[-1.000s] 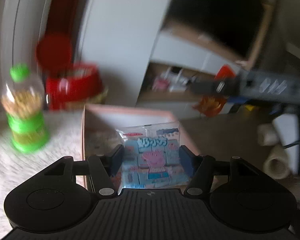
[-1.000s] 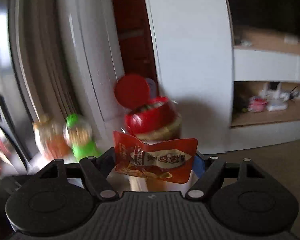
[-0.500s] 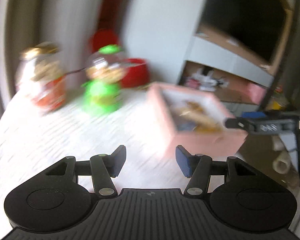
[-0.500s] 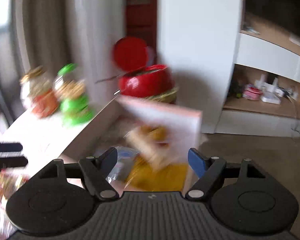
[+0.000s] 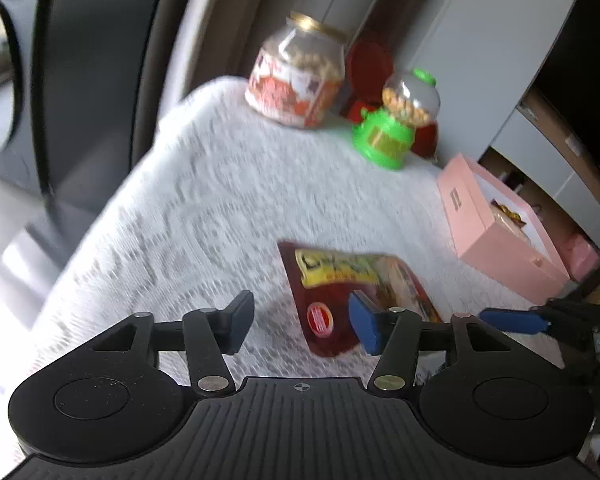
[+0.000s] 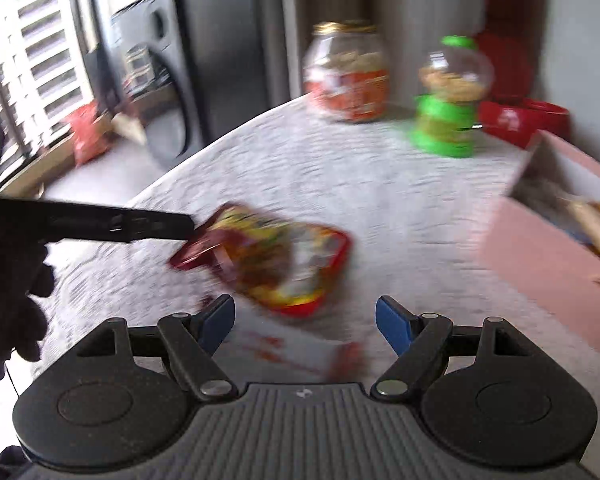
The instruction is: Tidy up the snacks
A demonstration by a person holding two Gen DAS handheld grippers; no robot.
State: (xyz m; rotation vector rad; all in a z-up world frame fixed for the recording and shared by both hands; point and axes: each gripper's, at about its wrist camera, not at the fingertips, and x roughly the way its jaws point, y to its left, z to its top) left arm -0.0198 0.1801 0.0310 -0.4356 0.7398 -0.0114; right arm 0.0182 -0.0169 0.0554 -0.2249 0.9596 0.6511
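Table [image 5: 228, 200]: covered with a white textured cloth; snacks and containers are set on it.

Left gripper [image 5: 302, 322]: held above the cloth; its jaws are parted and closing, nothing is pressed between the pads; the dark red snack packet [image 5: 352, 288] is seen beyond the right-hand pad, partly overlapped by it; whether it is touched cannot be told.

Right gripper [image 6: 305, 322]: jaws parted, nothing gripped; a blurred white packet with red print [image 6: 300, 354] is seen low between the fingers, lying on the cloth.

Dark red snack packet: laid flat on the cloth near the middle of the table, with yellow lettering; blurred in the right wrist view [image 6: 276, 256], where a finger of the left gripper reaches its left corner.

Pink box [image 5: 496, 232]: open, at the right edge of the table; packets are seen inside; well apart from the dark red packet.

Glass jar [image 5: 296, 76]: gold lid, red label, at the far end of the table.

Green dispenser [image 5: 396, 124]: clear globe of sweets, beside the jar.

Red container [image 6: 524, 118]: behind the dispenser, lid raised.
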